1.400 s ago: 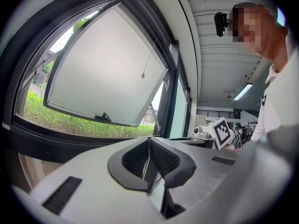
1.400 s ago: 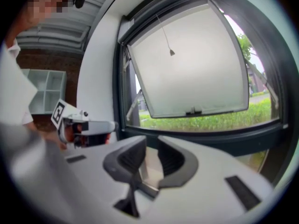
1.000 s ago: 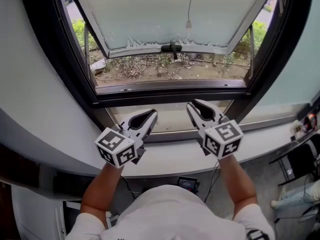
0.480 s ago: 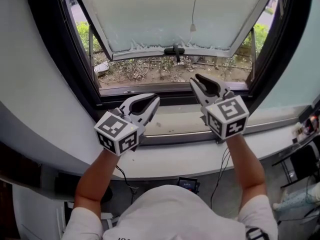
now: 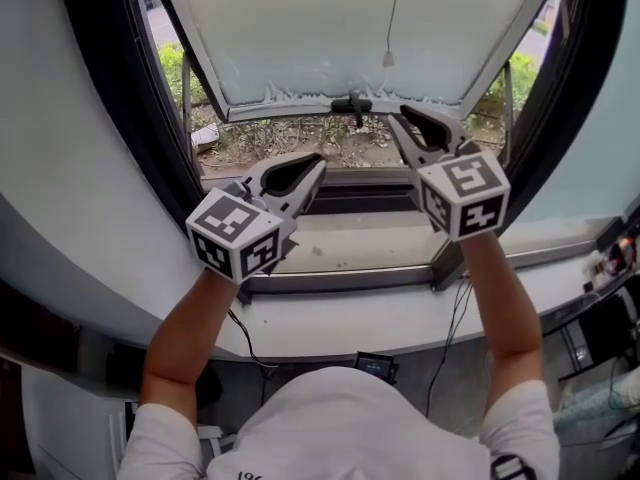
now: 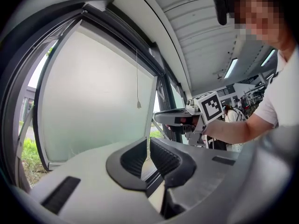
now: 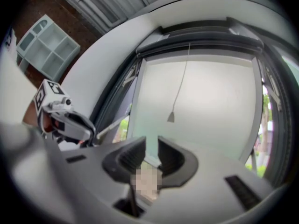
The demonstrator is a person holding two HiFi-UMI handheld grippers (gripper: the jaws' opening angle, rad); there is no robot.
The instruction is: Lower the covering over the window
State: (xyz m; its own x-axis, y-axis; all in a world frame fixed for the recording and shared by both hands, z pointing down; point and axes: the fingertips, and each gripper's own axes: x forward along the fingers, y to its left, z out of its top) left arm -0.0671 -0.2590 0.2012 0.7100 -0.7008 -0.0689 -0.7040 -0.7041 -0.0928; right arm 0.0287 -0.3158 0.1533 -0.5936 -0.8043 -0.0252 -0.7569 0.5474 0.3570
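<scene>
A thin pull cord with a small bell-shaped end hangs in front of the frosted pane, which tilts outward. The cord end also shows in the left gripper view and in the right gripper view. My right gripper is raised just below and right of the cord end, open, with nothing between its jaws. My left gripper is lower and to the left, over the sill, shut and empty. The covering itself is not plainly in view.
A black window frame surrounds the opening, with a dark handle on the pane's lower edge. Below lies the pale sill, with a cable hanging under it. Soil and plants show outside.
Both grippers have risen from the sill toward the window. The right one has climbed further, up near the cord's end. Neither jaw gap has changed.
</scene>
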